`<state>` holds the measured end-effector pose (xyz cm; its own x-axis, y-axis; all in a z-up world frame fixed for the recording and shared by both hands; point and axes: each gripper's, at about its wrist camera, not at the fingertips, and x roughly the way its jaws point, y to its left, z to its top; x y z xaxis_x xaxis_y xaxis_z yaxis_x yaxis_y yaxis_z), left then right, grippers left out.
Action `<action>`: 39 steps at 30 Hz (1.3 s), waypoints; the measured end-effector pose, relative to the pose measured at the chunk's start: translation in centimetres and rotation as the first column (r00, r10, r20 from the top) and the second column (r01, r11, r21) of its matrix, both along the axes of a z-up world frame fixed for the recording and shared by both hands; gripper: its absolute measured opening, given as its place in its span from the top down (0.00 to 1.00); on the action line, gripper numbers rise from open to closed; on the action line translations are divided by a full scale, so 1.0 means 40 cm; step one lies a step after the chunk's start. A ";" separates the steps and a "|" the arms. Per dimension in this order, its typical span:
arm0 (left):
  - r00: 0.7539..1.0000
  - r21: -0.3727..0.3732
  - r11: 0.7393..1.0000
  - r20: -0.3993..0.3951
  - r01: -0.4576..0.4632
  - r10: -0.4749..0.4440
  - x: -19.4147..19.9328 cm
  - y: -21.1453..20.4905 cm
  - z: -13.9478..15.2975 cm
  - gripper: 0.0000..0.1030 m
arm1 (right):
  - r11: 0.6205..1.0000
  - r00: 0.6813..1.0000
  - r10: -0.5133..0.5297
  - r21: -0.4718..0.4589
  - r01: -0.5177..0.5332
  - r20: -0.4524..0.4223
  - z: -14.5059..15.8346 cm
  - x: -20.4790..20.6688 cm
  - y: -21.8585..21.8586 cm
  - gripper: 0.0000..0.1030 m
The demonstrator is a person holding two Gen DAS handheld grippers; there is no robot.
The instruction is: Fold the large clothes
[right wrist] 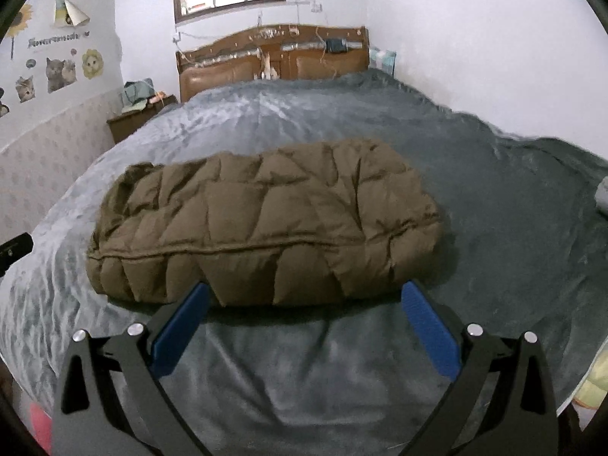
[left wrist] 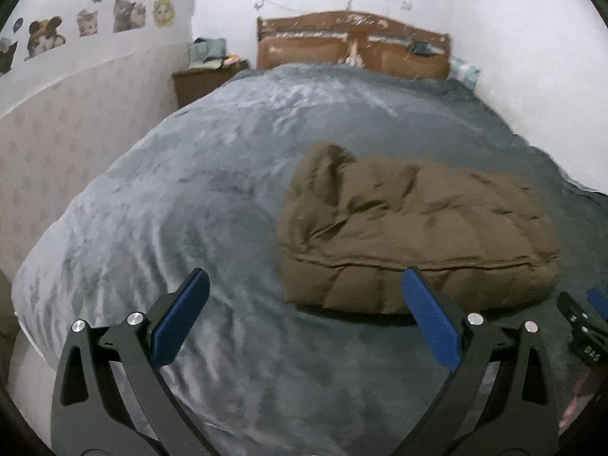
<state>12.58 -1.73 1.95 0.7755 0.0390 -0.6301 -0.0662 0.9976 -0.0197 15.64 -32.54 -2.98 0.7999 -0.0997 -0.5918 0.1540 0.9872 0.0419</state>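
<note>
A folded brown quilted jacket (right wrist: 262,224) lies on the bed's grey blanket (right wrist: 494,228); left gripper (left wrist: 304,319) and right gripper (right wrist: 304,323) hover near it, fingers spread, empty; wooden headboard (right wrist: 273,57) and nightstand (left wrist: 201,79) beyond.

Wide bed (left wrist: 212,197) with a wooden headboard (left wrist: 353,43) at twelve o'clock, covered edge to edge by a plush grey blanket (right wrist: 494,228). Resting directly on the blanket, a folded brown quilted jacket (right wrist: 262,224), toward three o'clock in the left view, centred in the right.
</note>
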 end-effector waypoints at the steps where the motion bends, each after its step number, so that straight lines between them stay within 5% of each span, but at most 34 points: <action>1: 1.000 -0.003 1.000 0.006 0.007 -0.007 -0.004 -0.009 0.007 0.03 | 1.000 1.000 -0.003 -0.013 0.003 0.012 0.015 -0.004 0.005 0.02; 16: 1.000 0.014 1.000 0.021 -0.013 0.013 -0.042 -0.025 0.076 0.03 | 0.997 0.996 -0.015 -0.068 0.021 0.089 0.138 -0.027 0.052 0.02; 39: 0.999 0.030 0.999 0.024 -0.024 0.023 -0.041 -0.002 0.106 0.03 | 0.998 0.998 -0.004 -0.068 0.009 0.066 0.132 -0.010 0.055 0.02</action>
<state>10.94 -1.82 6.19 0.7886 0.0761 -0.6102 -0.0892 0.9960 0.0089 15.23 -30.34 2.29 0.8361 -0.1433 -0.5295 0.1596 0.9871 -0.0150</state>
